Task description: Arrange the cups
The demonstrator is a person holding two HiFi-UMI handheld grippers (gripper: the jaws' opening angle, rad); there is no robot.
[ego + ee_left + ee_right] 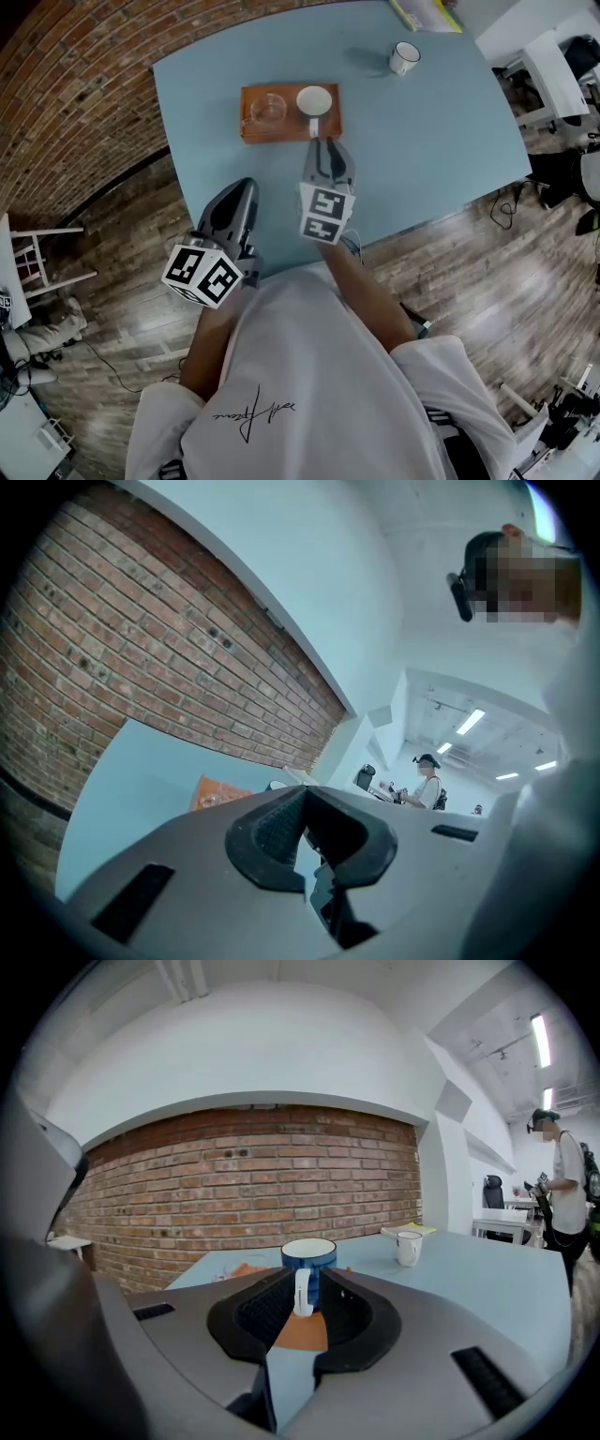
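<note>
A blue mug (314,98) with a white inside and a white handle stands on the right half of an orange tray (291,128) on the pale blue table (431,141). A clear glass cup (268,109) sits on the tray's left half. My right gripper (321,141) hovers at the tray's near edge, pointing at the mug. In the right gripper view the mug (308,1262) stands straight ahead, its handle level with the tips of my right gripper (305,1286); the jaws stand apart, with no clear pressing. My left gripper (242,184) is shut and empty at the table's near edge.
A small white cup (404,58) stands alone at the far right of the table, a yellow booklet (427,14) beyond it. A brick wall runs along the left. A white chair (37,258) is at the left, white desks (553,75) at the right, where a person (562,1185) stands.
</note>
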